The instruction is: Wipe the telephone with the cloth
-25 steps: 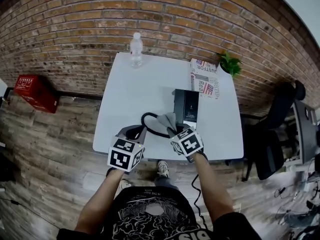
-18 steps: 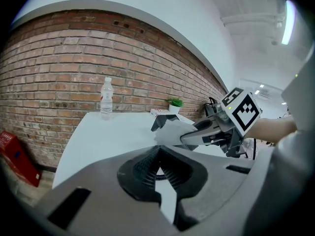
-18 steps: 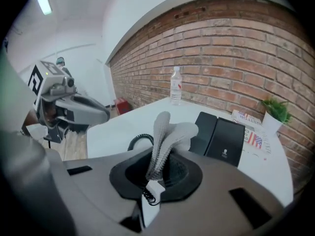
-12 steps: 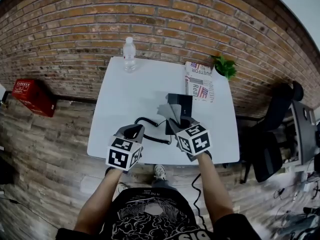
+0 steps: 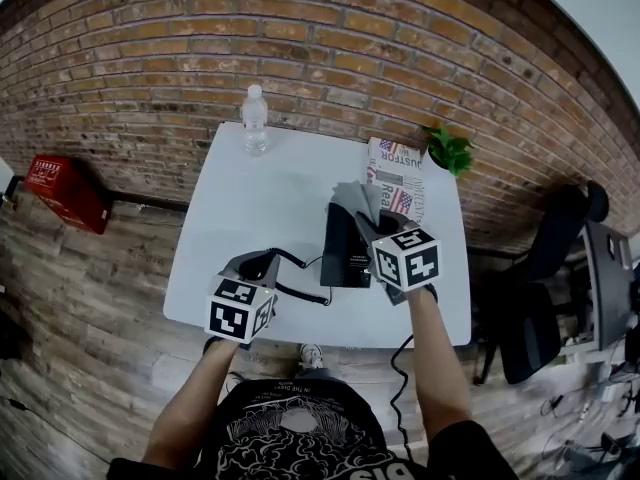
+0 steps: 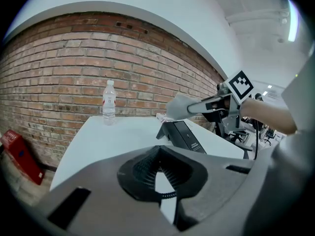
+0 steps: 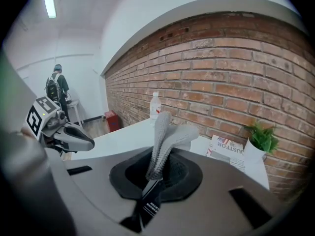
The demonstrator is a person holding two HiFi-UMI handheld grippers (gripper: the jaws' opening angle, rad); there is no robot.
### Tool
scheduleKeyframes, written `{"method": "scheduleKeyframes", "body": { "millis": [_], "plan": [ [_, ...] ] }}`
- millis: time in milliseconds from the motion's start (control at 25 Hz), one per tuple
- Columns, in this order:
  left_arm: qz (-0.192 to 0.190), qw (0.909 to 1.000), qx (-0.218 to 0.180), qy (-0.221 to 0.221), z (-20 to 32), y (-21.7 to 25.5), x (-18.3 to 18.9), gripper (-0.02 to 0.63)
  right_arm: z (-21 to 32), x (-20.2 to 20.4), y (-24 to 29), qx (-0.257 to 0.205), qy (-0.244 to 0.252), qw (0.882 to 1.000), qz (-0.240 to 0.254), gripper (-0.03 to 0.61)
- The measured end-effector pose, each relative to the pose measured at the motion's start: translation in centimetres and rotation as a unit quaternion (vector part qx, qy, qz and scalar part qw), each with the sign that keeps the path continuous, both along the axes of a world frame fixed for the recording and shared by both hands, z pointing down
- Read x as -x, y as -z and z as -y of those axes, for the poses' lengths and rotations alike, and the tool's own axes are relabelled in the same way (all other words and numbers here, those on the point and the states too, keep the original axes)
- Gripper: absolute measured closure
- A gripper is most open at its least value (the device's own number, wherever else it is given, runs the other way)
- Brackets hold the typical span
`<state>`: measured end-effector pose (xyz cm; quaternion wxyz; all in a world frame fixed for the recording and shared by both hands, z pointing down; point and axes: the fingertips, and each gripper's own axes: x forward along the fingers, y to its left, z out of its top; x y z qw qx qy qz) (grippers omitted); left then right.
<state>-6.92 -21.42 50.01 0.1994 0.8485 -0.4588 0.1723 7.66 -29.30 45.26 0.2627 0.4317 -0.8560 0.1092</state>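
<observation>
Right gripper [image 5: 376,226], clenched on the cloth [image 5: 356,200], hangs over the telephone [image 5: 345,256], which lies near the table's [image 5: 250,198] front edge, long axis front-to-back. Left gripper [image 5: 257,264] clamps the handset [image 5: 250,266], farther off.

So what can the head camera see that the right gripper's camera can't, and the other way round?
Only the head view shows the person's arms, the black office chair, and the coiled cord running from the shut left gripper to the telephone. Only the right gripper view shows a distant person wearing a backpack and a ceiling light. Both show the grey cloth clamped in the right gripper, the water bottle, newspaper, potted plant and red crate.
</observation>
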Motion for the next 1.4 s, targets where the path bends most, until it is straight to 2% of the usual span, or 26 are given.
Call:
{"method": "scheduleKeyframes", "body": {
  "millis": [200,600,920,1400],
  "plan": [
    [0.007,0.9999,0.0,0.012,0.9,-0.1,0.4,0.607,2.8,-0.9,-0.7,0.007,0.007,1.0,-0.022,0.568],
    [0.013,0.9991,0.002,0.04,3.2,-0.5,0.4,0.607,5.9,-2.6,-4.4,0.071,0.023,0.995,-0.063,0.568],
    [0.015,0.9986,0.008,0.05,4.1,-0.9,0.0,0.607,6.0,-1.2,-5.9,0.116,0.081,0.987,-0.078,0.568],
    [0.009,0.9969,0.011,0.077,4.0,-1.2,1.5,0.607,6.2,1.1,-6.5,0.131,0.123,0.98,-0.087,0.568]
  ]
}}
